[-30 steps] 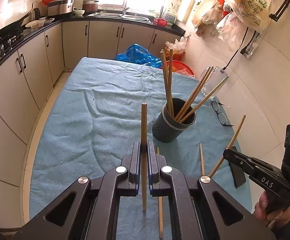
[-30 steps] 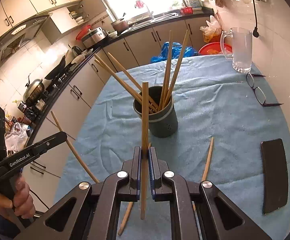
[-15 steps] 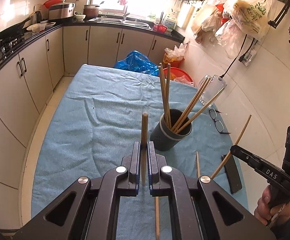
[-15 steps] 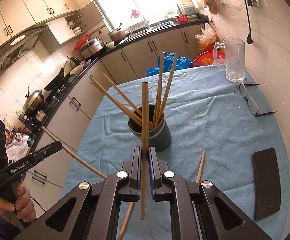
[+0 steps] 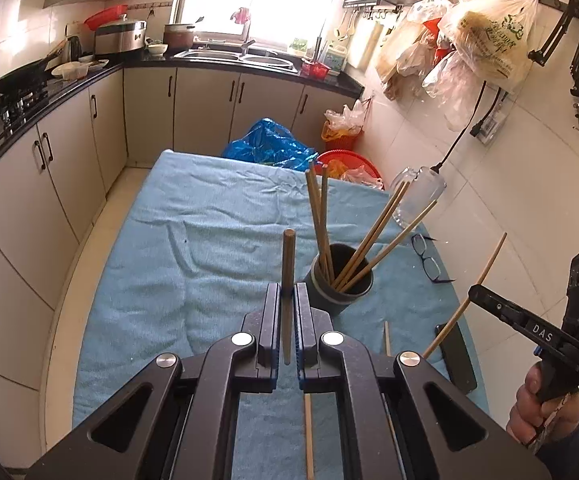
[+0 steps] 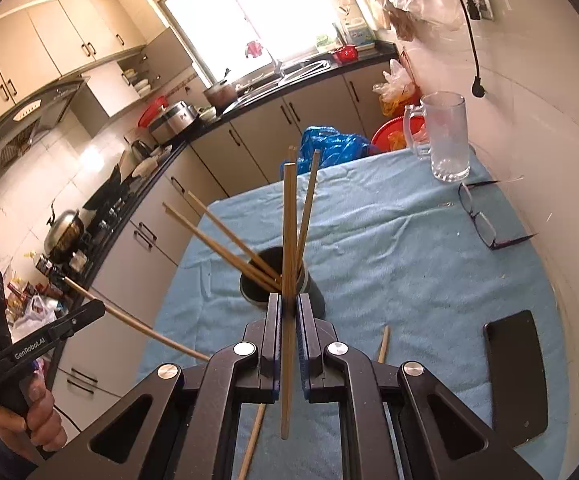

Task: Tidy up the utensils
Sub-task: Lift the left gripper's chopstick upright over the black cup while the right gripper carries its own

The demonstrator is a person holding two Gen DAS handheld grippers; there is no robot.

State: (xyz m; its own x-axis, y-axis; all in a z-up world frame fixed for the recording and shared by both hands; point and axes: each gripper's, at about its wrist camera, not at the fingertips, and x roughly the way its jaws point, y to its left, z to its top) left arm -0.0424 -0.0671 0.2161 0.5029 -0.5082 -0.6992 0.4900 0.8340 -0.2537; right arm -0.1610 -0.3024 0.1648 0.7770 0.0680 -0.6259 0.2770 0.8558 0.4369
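Holding: each claw pinches one wooden chopstick above the desk (image 5: 217, 216), which is covered by a blue towel.
Left claw (image 5: 288, 320): its jaws are pressed onto a chopstick (image 5: 288, 264) that stands nearly upright between them, rounded end up; it shows at the left edge of the right wrist view (image 6: 89, 312) with the stick (image 6: 137, 326) slanting across.
Right claw (image 6: 288, 316): clamped on a long chopstick (image 6: 289, 220) that runs straight up through the jaws, directly in front of the holder; from the left wrist view the same claw (image 5: 474, 292) shows at the right, its stick (image 5: 485, 264) tilted.
Holder (image 5: 339, 286): dark round cup standing upright near the middle of the desk, with several chopsticks (image 5: 373, 236) leaning out in a fan; also seen past the right claw (image 6: 255, 280).
Loose chopsticks: one (image 5: 309, 436) lies on the towel below the left claw; another (image 6: 382, 345) lies on the towel just right of the holder.
Glass mug (image 6: 445, 136): upright at the far right corner of the desk.
Glasses (image 6: 481, 220): folded open on the towel, near the mug.
Black flat object (image 6: 517, 372): lies on the towel at the right edge.
Hands: the person's right hand (image 5: 545, 412) and left hand (image 6: 29, 416) grip the handles.
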